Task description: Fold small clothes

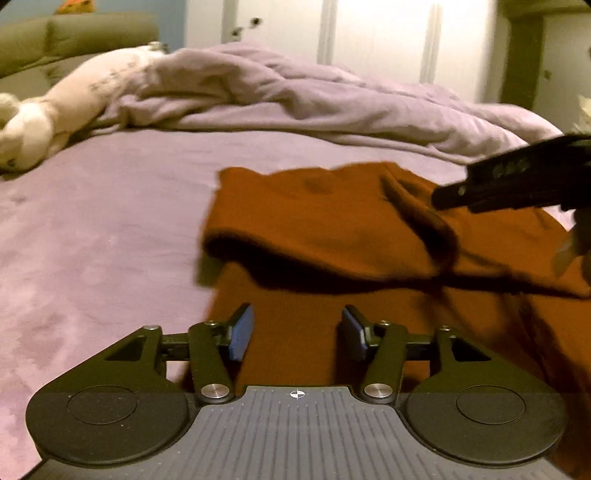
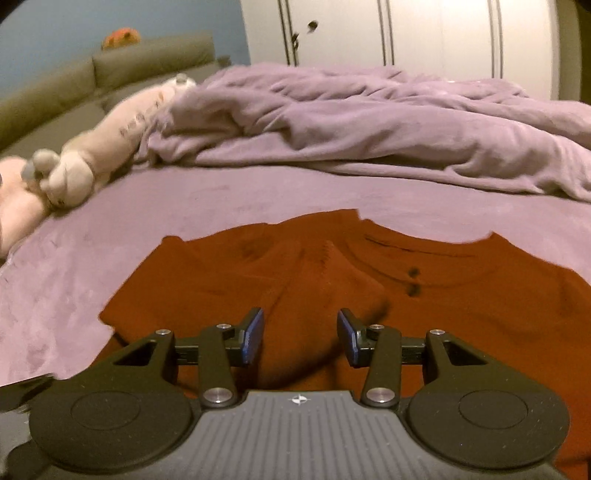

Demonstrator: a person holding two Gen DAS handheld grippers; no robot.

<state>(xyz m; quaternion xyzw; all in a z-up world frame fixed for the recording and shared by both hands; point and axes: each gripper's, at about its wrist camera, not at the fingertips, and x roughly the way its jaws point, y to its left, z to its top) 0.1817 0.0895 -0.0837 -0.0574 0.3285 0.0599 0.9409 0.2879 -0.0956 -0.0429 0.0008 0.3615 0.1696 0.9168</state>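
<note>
A small rust-orange garment (image 1: 325, 221) lies on the purple bed sheet (image 1: 92, 240). In the left wrist view its left side is folded over onto the middle. My left gripper (image 1: 297, 334) is open and empty, low over the garment's near edge. The right gripper's black fingers (image 1: 476, 192) reach in from the right above the garment. In the right wrist view the garment (image 2: 461, 295) shows two small dark buttons near the neckline, with a folded flap in the middle. My right gripper (image 2: 301, 338) is open and empty just above that flap.
A rumpled purple duvet (image 1: 295, 92) lies across the far half of the bed. A beige plush toy (image 2: 92, 155) lies at the far left. An olive headboard (image 2: 110, 74) and white wardrobe doors (image 2: 406, 33) stand behind.
</note>
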